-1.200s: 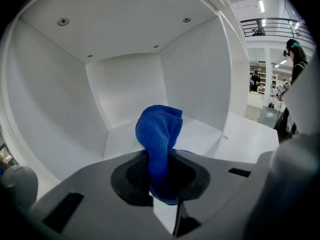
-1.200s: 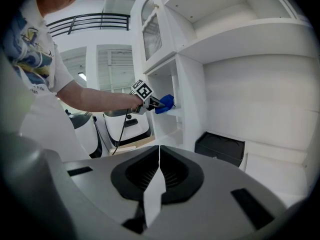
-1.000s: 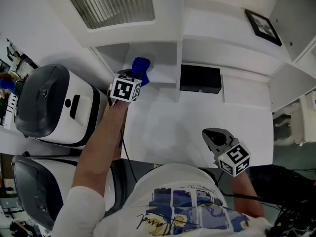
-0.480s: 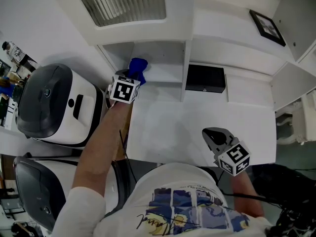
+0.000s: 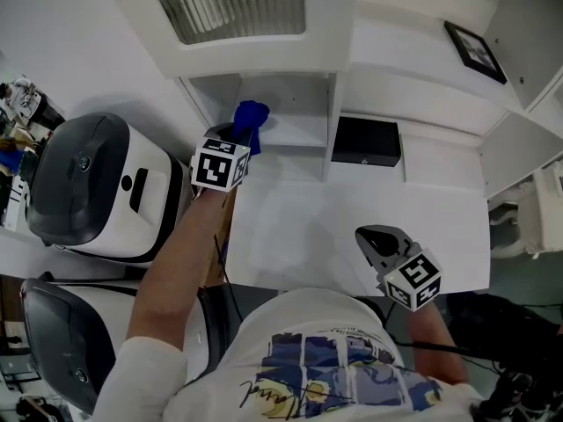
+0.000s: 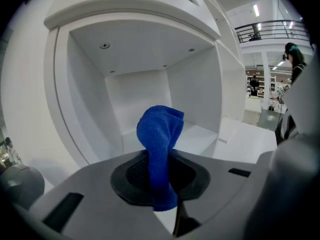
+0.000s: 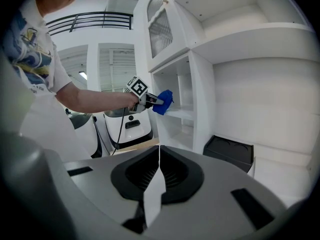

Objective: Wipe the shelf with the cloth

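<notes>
1. Head view. The left gripper is held out to the open compartment of the white shelf unit, its marker cube facing up. A blue cloth sticks out past its jaws and sits at the front edge of the shelf. Contact with the board cannot be told from here. The right gripper hangs low over the white counter, well apart from the cloth. A black box sits in the next bay to the right. A grey-and-white machine stands to the left of the unit.

2. Left gripper view. The jaws are clamped on the blue cloth. Its lower end is pinched in the left gripper and its bunched top stands upright above the jaws. Beyond it is the compartment, with the shelf as its floor, a back wall and side panels, all white.

3. Right gripper view. The right gripper has its jaws together, with only a thin seam between the pads and nothing held. Across the frame a bare forearm holds out the left gripper. The blue cloth sits at the front lip of the shelf. The black box lies lower, to the right.
</notes>
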